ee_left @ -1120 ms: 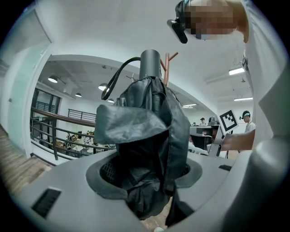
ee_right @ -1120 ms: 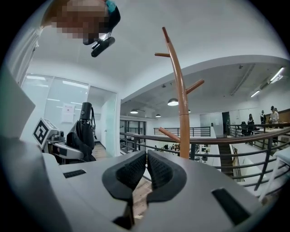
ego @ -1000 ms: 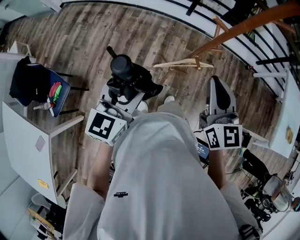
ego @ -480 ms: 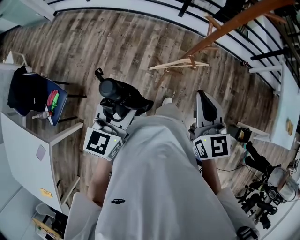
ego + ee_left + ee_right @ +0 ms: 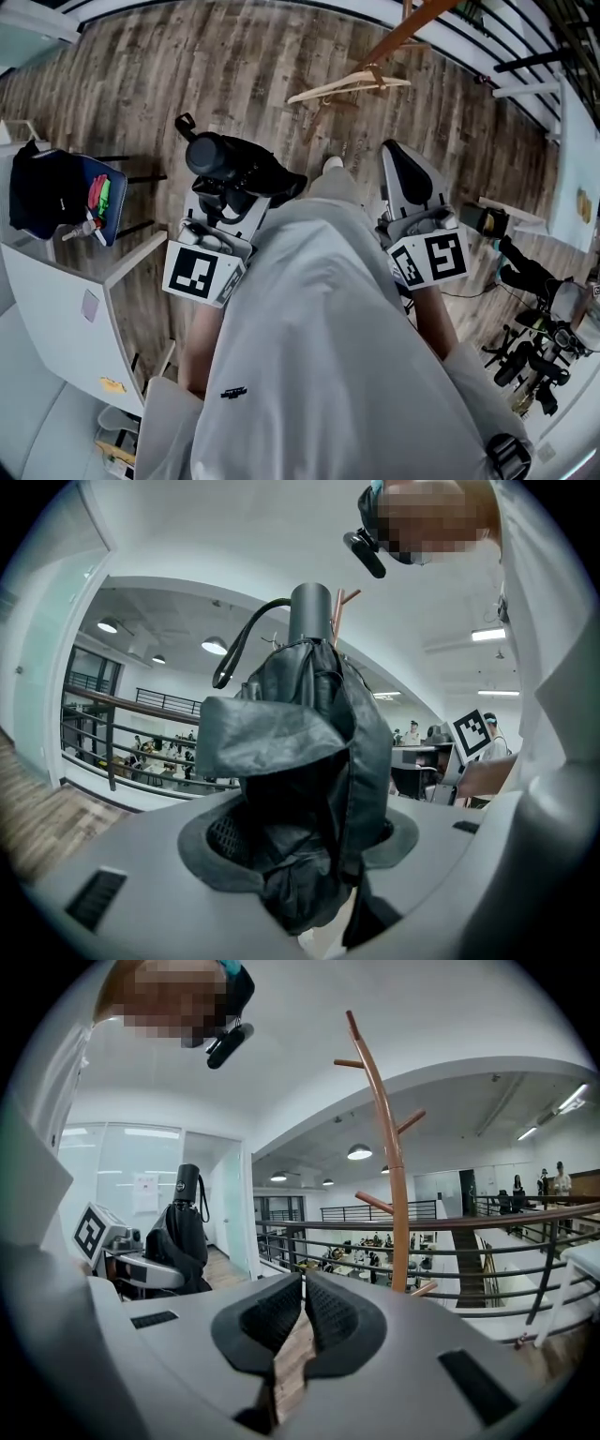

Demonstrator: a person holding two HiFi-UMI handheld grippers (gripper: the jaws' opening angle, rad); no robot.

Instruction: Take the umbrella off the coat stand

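Observation:
A folded black umbrella (image 5: 230, 167) with a wrist strap stands upright between the jaws of my left gripper (image 5: 228, 199), which is shut on its crumpled fabric. The left gripper view is filled by the umbrella (image 5: 302, 780), pressed between the pads of the left gripper (image 5: 300, 855). My right gripper (image 5: 401, 159) is shut with nothing in it; in its own view the right gripper (image 5: 302, 1309) has its pads meeting. The brown wooden coat stand (image 5: 389, 1176) rises ahead of it, apart from the umbrella (image 5: 183, 1232) at the left. In the head view the coat stand (image 5: 405, 26) is at the top edge.
A wooden hanger (image 5: 349, 86) hangs by the stand. A black railing (image 5: 441, 1227) runs behind it. At the left are a white desk (image 5: 56, 291) and a black bag (image 5: 42, 187) on a chair. Black equipment (image 5: 525, 356) clutters the right side.
The coat stand and hanger have slid toward the top edge of the head view as both grippers drew away from them. The left gripper has kept hold of the umbrella.

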